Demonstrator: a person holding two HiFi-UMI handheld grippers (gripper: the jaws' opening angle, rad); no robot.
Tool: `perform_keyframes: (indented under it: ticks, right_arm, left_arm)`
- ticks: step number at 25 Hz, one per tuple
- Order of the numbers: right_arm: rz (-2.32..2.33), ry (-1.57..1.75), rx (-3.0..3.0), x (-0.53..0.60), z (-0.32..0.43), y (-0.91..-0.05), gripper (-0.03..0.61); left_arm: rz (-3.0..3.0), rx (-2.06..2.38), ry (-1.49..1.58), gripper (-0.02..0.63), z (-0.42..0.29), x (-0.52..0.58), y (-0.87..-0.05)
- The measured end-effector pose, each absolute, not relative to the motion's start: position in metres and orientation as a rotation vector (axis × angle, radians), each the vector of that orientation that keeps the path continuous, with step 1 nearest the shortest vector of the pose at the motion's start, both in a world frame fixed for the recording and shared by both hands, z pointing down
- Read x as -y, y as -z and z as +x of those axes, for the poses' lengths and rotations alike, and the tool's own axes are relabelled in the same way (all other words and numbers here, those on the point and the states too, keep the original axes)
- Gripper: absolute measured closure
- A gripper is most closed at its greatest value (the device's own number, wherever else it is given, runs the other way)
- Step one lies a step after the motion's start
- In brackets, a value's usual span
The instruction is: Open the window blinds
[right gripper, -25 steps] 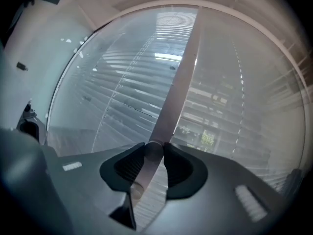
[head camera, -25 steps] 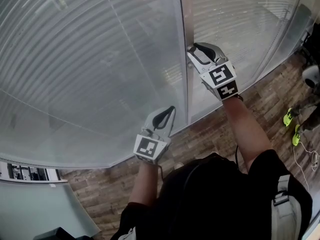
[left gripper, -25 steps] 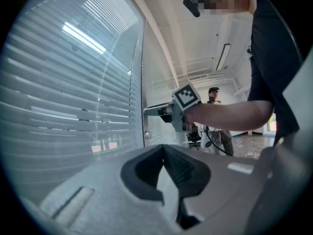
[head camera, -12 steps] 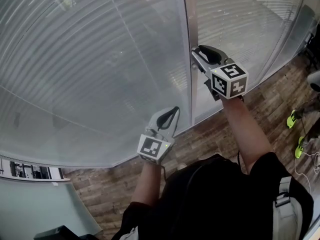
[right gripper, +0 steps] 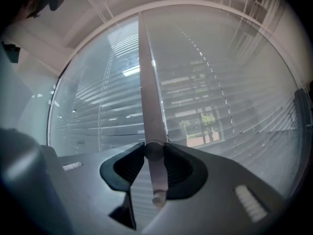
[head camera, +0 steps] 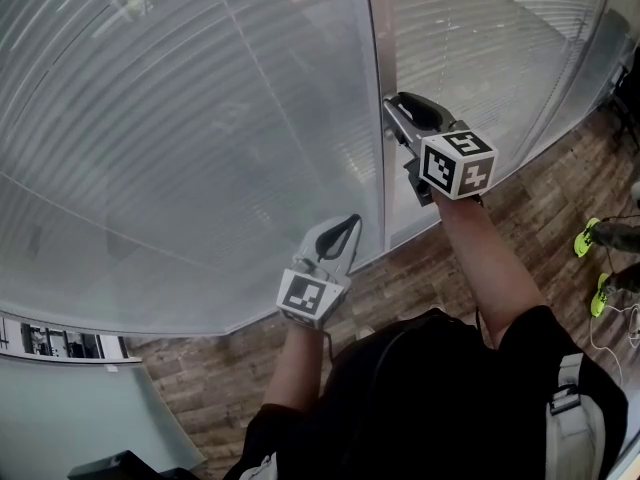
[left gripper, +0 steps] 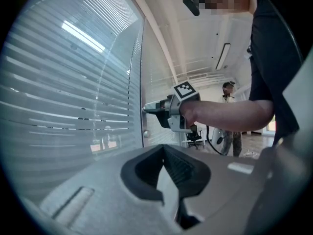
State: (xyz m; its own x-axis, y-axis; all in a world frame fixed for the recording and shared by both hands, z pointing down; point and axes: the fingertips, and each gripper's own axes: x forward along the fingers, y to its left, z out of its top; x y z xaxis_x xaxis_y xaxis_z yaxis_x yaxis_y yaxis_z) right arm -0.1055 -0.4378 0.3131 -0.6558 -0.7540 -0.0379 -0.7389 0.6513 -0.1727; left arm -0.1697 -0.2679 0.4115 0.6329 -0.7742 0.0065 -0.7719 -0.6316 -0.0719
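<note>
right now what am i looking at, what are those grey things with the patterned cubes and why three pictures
There is no robot here. A person stands at a window and holds a tool in each hand. The head view looks down from a camera on the person's head. The other two views come from cameras riding on each tool, looking along its jaws. The right hand-held gripper is closed on the thin blind wand that hangs in front of the window blinds. Its own view shows the rod pinched between the two dark pads. The left hand-held gripper sits lower, with its jaws together and empty. Each patterned cube is simply part of its gripper.
</note>
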Motion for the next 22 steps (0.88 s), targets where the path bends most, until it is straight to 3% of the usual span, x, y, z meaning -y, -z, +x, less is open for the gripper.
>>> perform_keyframes:
  ticks: [13,22]
  right_arm:
    - [-1.284,0.118,-2.804,0.4379,-0.1065,-0.3143,0.445]
    - [-1.334,-0.182,-2.923,0.4318,-0.1036,-0.3171,0.353]
  left_arm:
    - [-2.783,-1.303,0.067,0.609,-0.1660,0.2690,-0.4092]
    - [-2.797,-1.300,0.057,0.609,-0.1617,0.2687,-0.4079]
